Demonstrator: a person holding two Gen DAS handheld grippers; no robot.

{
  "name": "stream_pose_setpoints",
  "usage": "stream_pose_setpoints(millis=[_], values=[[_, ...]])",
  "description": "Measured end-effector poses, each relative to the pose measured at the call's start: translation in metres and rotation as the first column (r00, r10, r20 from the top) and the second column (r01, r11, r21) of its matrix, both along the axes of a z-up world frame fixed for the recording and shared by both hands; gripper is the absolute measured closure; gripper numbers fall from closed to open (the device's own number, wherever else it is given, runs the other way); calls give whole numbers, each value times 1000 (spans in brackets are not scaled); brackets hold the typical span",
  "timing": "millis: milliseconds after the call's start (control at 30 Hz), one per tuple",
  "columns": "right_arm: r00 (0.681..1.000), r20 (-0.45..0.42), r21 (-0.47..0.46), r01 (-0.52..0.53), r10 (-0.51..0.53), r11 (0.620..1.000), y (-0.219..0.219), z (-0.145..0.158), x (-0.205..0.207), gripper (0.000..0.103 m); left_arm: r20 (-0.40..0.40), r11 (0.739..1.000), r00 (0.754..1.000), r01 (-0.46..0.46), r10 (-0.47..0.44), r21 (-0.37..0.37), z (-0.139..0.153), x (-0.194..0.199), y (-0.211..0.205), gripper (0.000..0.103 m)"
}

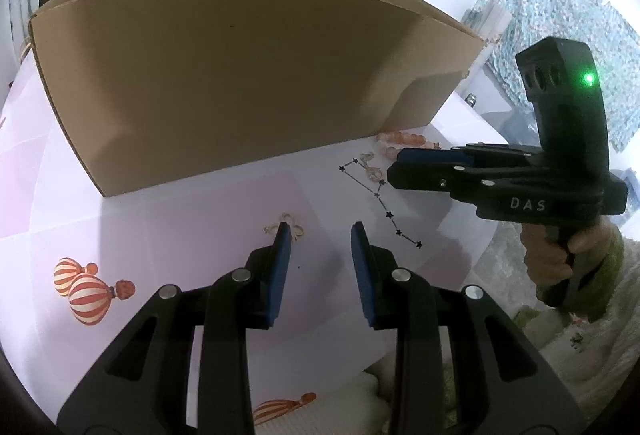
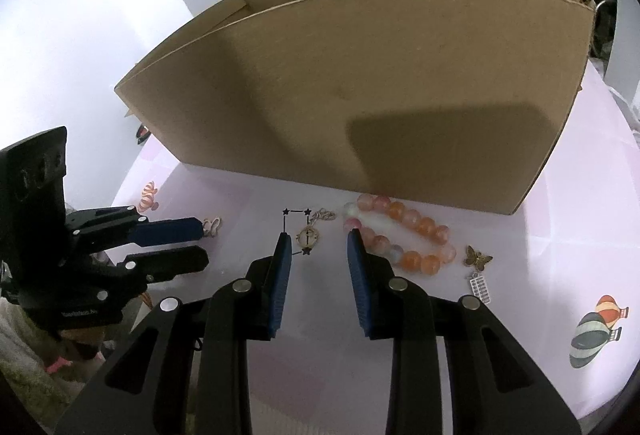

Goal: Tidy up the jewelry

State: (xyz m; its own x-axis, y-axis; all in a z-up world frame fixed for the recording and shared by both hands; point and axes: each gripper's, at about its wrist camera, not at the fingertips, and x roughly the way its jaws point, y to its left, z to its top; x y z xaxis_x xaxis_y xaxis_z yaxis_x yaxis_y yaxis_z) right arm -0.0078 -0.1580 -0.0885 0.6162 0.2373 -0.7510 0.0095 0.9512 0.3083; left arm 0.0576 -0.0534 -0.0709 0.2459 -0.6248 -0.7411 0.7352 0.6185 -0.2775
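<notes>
Jewelry lies on a pale pink table cover in front of a cardboard box. In the right wrist view, a round gold pendant on a short chain sits just past my right gripper, which is open and empty. A bracelet of orange and pink beads lies just beyond its right finger, with a bronze butterfly charm further right. My left gripper is open at the left, its tips beside a small gold clover piece. In the left wrist view, the clover piece pokes out behind the left finger of the left gripper.
The tall cardboard box walls off the far side of the table. The cover carries printed balloons and a star constellation. A hand in a green sleeve holds my right gripper. Clothes and railings stand behind.
</notes>
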Motion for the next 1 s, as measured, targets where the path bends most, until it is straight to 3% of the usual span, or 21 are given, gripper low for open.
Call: stream_pose_setpoints(millis=[133,467,733,1000], values=[[1000,3,2,4,-4,1000,-1,-1,-1,74,70,998,997,-37,34,42,4,0,2,74],[1000,10,9,2,-3,1000,-4,0,-7,74,149,981,987,-85,59,172,0,-5,-16,74],[1000,10,9,2,-2,1000,-4,-1,-7,74,165,968,985,-83,44,238,1,-3,-25,74],[1000,15,7,-3,3,1000,-3,1,-7,74,138,955,988,-107,71,278,8,3,-22,83]])
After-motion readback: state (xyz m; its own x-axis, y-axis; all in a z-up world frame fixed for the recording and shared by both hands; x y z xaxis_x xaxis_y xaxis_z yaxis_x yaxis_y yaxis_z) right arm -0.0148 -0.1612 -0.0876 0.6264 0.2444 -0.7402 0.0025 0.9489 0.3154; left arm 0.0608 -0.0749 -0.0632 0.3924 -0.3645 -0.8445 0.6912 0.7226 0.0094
